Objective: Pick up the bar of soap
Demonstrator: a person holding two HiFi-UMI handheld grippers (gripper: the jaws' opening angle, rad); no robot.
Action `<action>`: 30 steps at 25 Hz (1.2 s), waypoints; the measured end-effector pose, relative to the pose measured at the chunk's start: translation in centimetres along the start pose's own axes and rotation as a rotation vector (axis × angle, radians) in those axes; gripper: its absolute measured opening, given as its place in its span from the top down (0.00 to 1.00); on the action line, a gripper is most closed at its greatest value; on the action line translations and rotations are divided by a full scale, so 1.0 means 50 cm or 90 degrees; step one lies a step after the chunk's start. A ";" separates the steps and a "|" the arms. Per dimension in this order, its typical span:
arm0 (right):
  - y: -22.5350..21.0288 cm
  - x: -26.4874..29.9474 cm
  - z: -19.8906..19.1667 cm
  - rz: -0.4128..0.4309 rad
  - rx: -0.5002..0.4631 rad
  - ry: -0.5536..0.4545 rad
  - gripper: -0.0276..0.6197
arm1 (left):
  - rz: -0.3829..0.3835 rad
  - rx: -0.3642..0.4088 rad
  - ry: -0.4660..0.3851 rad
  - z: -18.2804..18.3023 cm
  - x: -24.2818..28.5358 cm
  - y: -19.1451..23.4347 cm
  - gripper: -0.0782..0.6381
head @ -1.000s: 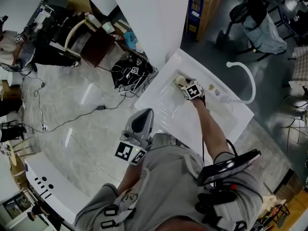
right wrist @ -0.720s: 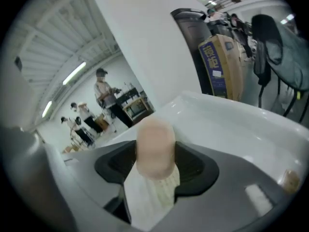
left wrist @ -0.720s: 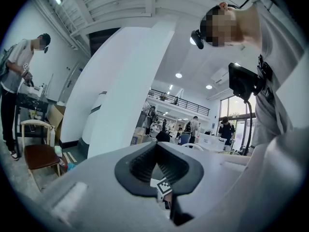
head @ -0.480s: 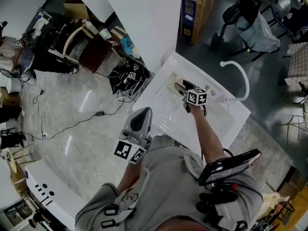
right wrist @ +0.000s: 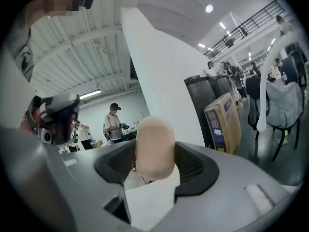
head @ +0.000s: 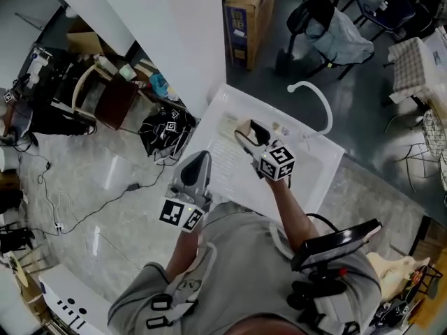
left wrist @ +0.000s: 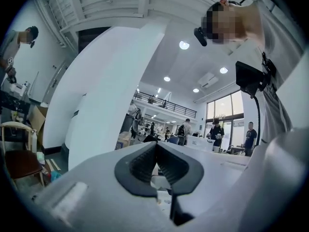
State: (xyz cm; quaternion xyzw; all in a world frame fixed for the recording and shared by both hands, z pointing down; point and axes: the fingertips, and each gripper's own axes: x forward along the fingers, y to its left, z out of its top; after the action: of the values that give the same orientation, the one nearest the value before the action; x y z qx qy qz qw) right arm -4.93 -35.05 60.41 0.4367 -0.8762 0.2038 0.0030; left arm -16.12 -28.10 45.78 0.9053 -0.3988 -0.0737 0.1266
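Right gripper view: we see the pale, rounded bar of soap (right wrist: pixel 154 146) standing on end between the jaws of the right gripper (right wrist: pixel 154 164). The ribbed dark pads (right wrist: pixel 192 166) press its two broad faces, and the top half rises clear above them. From the head view, the right gripper (head: pixel 246 135) holds the bar of soap (head: pixel 242 125) over the ribbed drainer side of a white sink (head: pixel 323 180), near the curved white faucet (head: pixel 316 95). It appears lifted off the surface, though we cannot be sure of the gap beneath.

The left gripper (head: pixel 201 160) hangs close to the person's body, well apart from the sink. Its own view shows the left gripper (left wrist: pixel 155 146) with jaws closed tip to tip on nothing.

We judge the bar light and stiff but slick, and more so if wet. A hard squeeze could shoot it out endwise. The flat faces near mid-length look the safest hold, with steady, moderate pressure and no sudden swings.
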 end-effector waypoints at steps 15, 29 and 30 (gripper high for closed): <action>0.099 -0.312 0.244 -0.095 -0.099 -0.165 0.56 | -0.150 0.041 -0.005 0.007 0.098 -0.147 0.91; 0.072 -0.512 0.256 -0.226 -0.095 -0.224 0.56 | -0.305 0.029 0.039 -0.048 0.144 -0.341 0.91; 0.071 -0.517 0.253 -0.231 -0.093 -0.224 0.56 | -0.310 0.028 0.039 -0.049 0.144 -0.346 0.91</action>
State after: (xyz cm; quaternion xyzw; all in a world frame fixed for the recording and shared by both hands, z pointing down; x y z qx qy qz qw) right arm 10.51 -17.97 42.83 0.6139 -0.7831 0.0569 -0.0814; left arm 1.46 -21.74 42.90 0.9790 -0.1664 -0.0657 0.0974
